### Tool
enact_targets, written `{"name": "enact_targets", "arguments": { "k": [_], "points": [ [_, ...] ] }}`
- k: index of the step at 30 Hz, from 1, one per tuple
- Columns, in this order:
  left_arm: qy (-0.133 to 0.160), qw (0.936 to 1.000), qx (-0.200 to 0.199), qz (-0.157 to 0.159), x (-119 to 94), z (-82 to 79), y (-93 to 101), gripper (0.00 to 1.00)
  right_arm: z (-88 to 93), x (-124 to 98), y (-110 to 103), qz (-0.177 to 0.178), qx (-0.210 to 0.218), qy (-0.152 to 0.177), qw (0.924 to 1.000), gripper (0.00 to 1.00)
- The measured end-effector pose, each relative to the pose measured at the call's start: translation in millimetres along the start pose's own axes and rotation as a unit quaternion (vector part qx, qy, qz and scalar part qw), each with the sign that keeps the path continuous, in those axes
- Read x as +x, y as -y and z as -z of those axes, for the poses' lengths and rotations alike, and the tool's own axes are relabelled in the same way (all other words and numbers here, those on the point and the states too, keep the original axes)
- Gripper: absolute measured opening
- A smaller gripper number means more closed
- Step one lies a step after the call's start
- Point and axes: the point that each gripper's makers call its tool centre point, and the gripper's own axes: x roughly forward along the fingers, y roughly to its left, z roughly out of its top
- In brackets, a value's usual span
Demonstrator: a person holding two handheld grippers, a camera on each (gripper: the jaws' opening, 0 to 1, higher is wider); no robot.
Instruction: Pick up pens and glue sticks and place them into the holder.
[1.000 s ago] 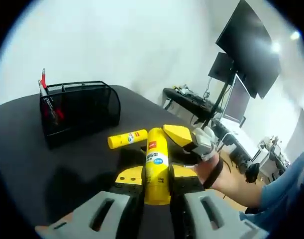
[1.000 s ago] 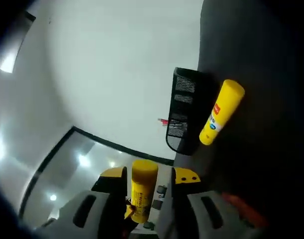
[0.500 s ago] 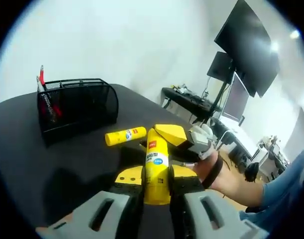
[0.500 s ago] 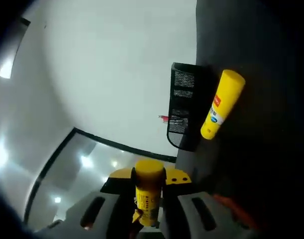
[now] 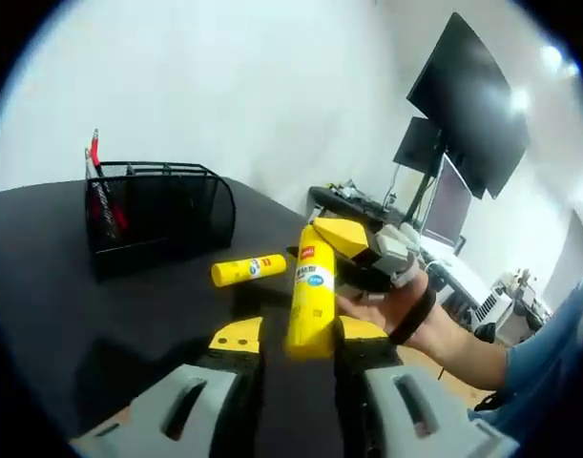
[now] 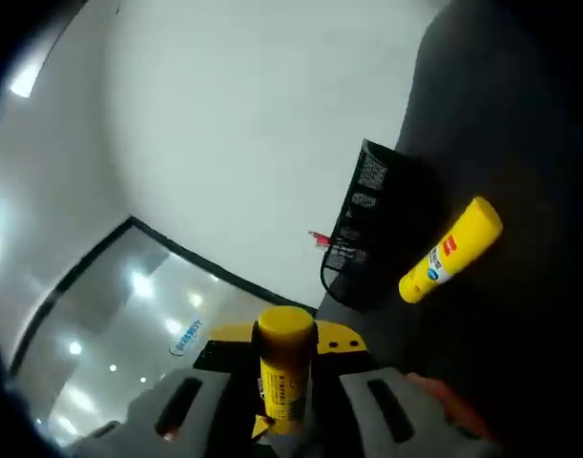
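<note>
A yellow glue stick [image 5: 310,303] stands tilted between the jaws of my left gripper [image 5: 301,334]. The jaws are open, with a gap on the stick's left side. A second yellow glue stick [image 5: 248,270] lies on the black table [image 5: 43,286], in front of the black mesh holder [image 5: 162,205]. Red and dark pens [image 5: 93,162] stand in the holder's left end. My right gripper [image 6: 286,336] is shut on another glue stick [image 6: 285,372]. Beyond it are the lying glue stick [image 6: 450,250] and the holder [image 6: 367,229]. The right gripper [image 5: 353,243] hovers just right of the lying stick.
A person's hand [image 5: 396,305] and blue sleeve hold the right gripper at the table's right side. Past the table edge are a desk with monitors [image 5: 463,95] and cables. A plain white wall stands behind the holder.
The left jaws have spread apart and the glue stick between them has tipped to the right. Both views have shifted. The right gripper keeps its hold on its stick.
</note>
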Motion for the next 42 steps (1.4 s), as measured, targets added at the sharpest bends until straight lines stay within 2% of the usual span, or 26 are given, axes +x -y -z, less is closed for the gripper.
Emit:
{"name": "enact_targets", "arguments": {
  "k": [4,6,9,13,15,18,22,23,27,29,30,34,37,42],
  "points": [
    [0.043,0.999,0.014,0.005,-10.4,-3.5,-6.5,0.37,-6.5,2.4,-10.5,0.019,-0.08,-0.008,0.9966,0.17],
    [0.061,0.9979,0.023,0.005,-15.7,-2.7,-9.9,0.38,-8.8,3.6,-15.8,0.031,-0.122,-0.014,0.9919,0.17],
    [0.11,0.9929,0.042,-0.018,-24.3,-5.1,-20.6,0.42,-17.1,6.8,-21.6,0.05,-0.182,-0.022,0.9818,0.17],
    [0.163,0.9857,0.035,-0.025,-33.5,-3.5,-24.3,0.49,-25.2,12.4,-29.5,0.053,-0.21,-0.03,0.9759,0.17],
    [0.183,0.9816,0.039,-0.037,-37.5,-2.8,-29.0,0.53,-30.0,15.1,-32.5,0.061,-0.24,-0.032,0.9682,0.17],
    [0.19,0.9802,0.032,-0.046,-39.7,-1.5,-39.6,0.58,-33.4,19.7,-38.1,0.073,-0.273,-0.033,0.9587,0.17],
    [0.2,0.9778,0.019,-0.059,-43.6,0.6,-53.0,0.58,-36.6,26.5,-44.8,0.082,-0.304,-0.039,0.9482,0.17],
    [0.204,0.977,0.015,-0.061,-44.1,1.2,-55.3,0.58,-46.3,32.6,-42.7,0.084,-0.312,-0.04,0.9454,0.17],
    [0.218,0.9733,-0.005,-0.071,-43.4,3.8,-76.3,0.56,-57.3,47.9,-45.2,0.091,-0.337,-0.044,0.9362,0.17],
    [0.222,0.9723,0.005,-0.073,-45.4,0.7,-75.5,0.56,-60.8,55.2,-45.7,0.094,-0.346,-0.044,0.9324,0.17],
    [0.232,0.9704,0.006,-0.066,-46.8,-2.7,-73.0,0.56,-63.5,76.3,-46.9,0.098,-0.371,-0.049,0.9223,0.18],
    [0.227,0.9721,0.019,-0.056,-47.2,2.3,-70.9,0.56,-63.0,92.2,-47.9,0.098,-0.385,-0.055,0.9162,0.18],
    [0.208,0.9753,0.048,-0.058,-41.2,7.3,-69.2,0.56,-64.4,107.7,-49.4,0.096,-0.398,-0.057,0.9106,0.18],
    [0.209,0.9743,0.058,-0.061,-42.2,6.3,-70.9,0.56,-64.8,133.3,-50.7,0.096,-0.413,-0.059,0.904,0.18]
  ]
}}
